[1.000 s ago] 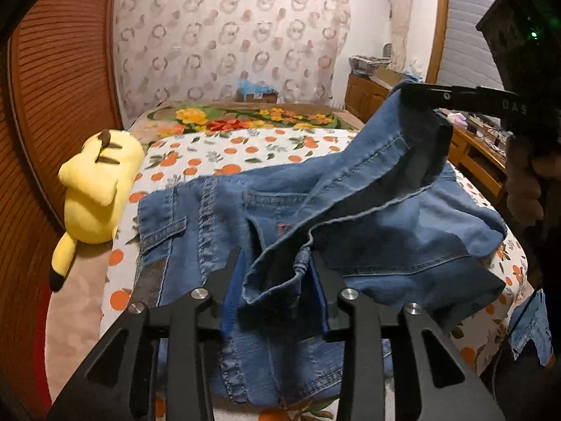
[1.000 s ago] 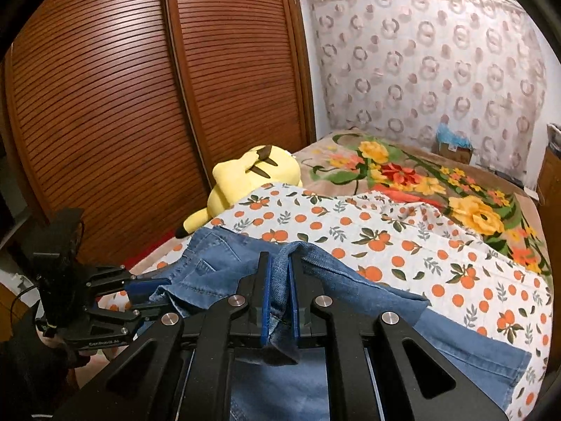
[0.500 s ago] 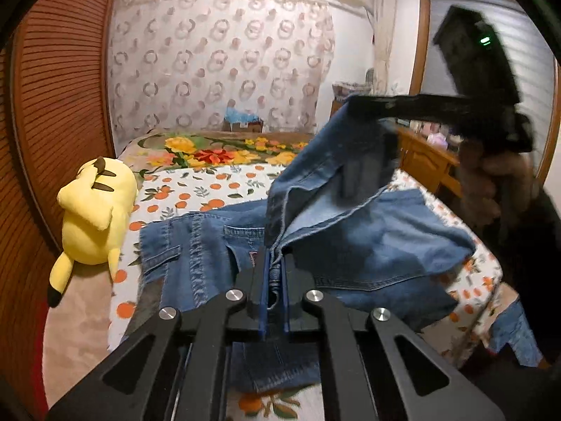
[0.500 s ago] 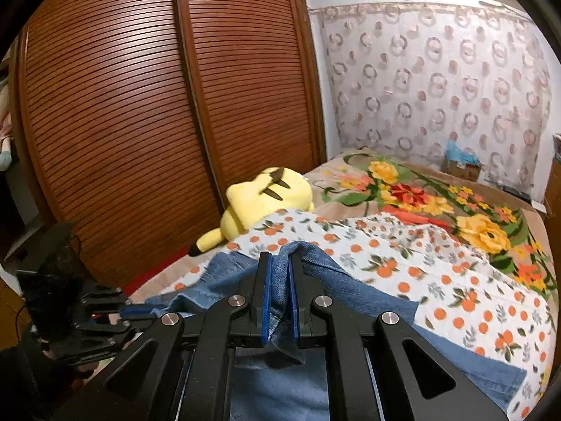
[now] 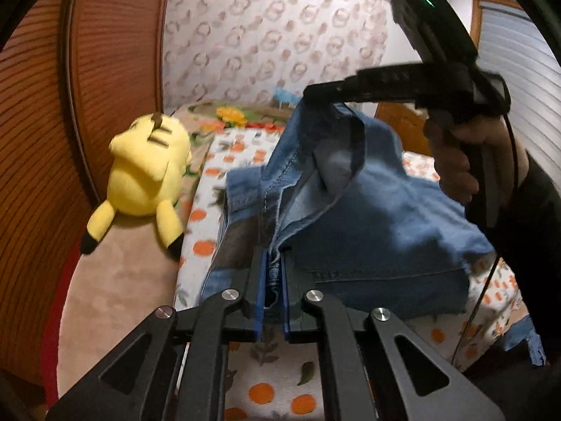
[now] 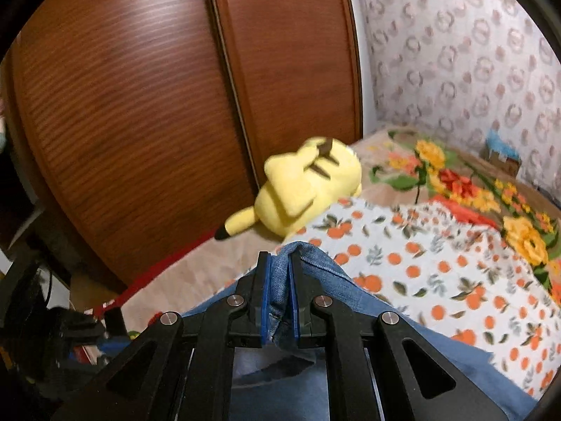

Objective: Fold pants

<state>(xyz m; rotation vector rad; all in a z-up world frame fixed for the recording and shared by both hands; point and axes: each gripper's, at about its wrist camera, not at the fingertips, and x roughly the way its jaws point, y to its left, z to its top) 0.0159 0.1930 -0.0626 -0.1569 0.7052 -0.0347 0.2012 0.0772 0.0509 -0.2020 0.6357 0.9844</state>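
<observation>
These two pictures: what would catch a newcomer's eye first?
Probably the yellow plush toy, lying at the bed's edge beside the brown slatted wardrobe. Next, the blue jeans lifted over the orange-print sheet, pinched by the left gripper and the right gripper.

Indoor artificial light, warm, moderately dim in both views. Strong fisheye: black vignette at corners, straight lines bowed near edges. Motion blur heavy in both: patterned curtain (image 5: 273, 35) smeared, yellow plush toy (image 5: 147, 172) soft-edged, wooden wardrobe doors (image 6: 140, 105) streaked, orange-print bedsheet (image 6: 438, 266) fuzzy. Near black linkages at bottom sharpest. Pale glare on window blind (image 5: 519, 49), upper right of left view. Soft sheen on wardrobe slats.
</observation>
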